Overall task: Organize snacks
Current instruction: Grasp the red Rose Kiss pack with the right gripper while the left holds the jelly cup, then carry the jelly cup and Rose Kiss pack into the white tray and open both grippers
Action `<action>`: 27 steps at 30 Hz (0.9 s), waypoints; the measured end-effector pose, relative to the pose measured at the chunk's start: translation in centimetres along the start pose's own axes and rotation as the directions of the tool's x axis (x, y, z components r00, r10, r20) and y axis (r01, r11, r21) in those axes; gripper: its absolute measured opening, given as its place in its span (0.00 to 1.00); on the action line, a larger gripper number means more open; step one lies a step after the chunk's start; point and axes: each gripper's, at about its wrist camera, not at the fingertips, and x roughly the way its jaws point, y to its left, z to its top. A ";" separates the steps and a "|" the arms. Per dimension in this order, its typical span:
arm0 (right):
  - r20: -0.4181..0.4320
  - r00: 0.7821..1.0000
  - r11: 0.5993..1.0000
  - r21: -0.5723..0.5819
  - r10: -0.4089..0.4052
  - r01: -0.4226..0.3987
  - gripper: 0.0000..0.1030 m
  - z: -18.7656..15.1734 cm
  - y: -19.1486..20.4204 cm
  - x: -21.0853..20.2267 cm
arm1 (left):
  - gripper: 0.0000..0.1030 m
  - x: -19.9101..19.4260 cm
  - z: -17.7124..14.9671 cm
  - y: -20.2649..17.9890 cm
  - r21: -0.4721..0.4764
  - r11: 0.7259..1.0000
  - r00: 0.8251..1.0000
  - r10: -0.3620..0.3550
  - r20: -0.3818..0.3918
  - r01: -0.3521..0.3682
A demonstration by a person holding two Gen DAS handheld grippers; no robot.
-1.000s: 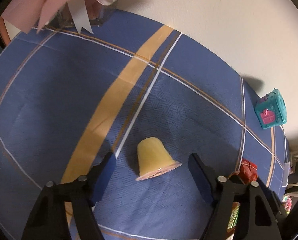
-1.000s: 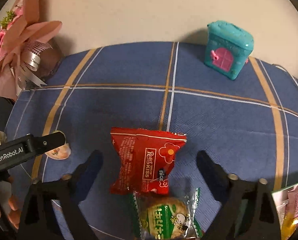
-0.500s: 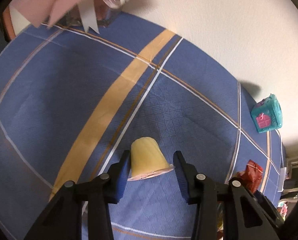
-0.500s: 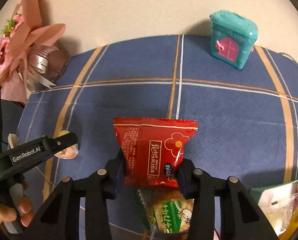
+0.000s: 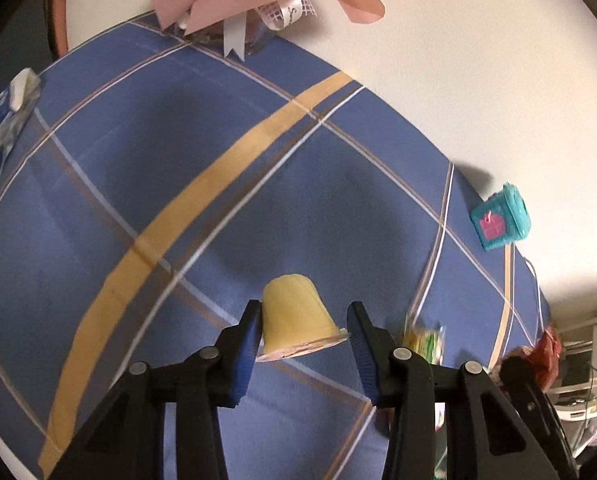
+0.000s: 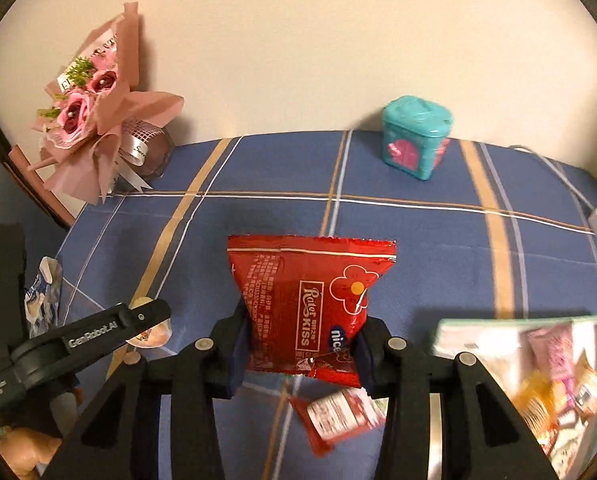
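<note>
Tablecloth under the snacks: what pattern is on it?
The tablecloth is blue, crossed by wide tan stripes and thin white lines in a plaid grid; the right wrist view shows it best.

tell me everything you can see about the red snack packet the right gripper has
The red snack packet is a glossy foil pillow pouch with crimped, sealed edges. White lettering reads "Roter KISS", beside a flower outline with an orange centre and a blue "nice" oval. It looks full and unopened. It stands upright, turned slightly, pinched at its lower half between the right gripper fingers, which have just closed on it. It appears lifted off the blue checked tablecloth; nothing else visibly touches it.
</note>
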 end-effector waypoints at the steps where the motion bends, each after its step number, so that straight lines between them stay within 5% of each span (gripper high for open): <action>1: 0.004 1.000 1.000 0.007 0.000 0.000 0.44 -0.6 -0.3 -0.6 | 0.45 -0.3 -0.5 -0.1 -0.006 1.000 1.000 0.000 -0.006 0.000; 15: 0.003 1.000 0.988 0.156 -0.022 0.022 0.44 -6.2 -5.7 -6.1 | 0.45 -4.4 -7.8 -5.6 0.104 0.991 0.996 -0.085 -0.018 0.087; 27: -0.042 0.986 0.935 0.315 -0.161 0.166 0.45 -9.0 -14.0 -10.9 | 0.45 -7.9 -12.6 -12.7 0.267 0.956 0.992 -0.123 -0.024 0.125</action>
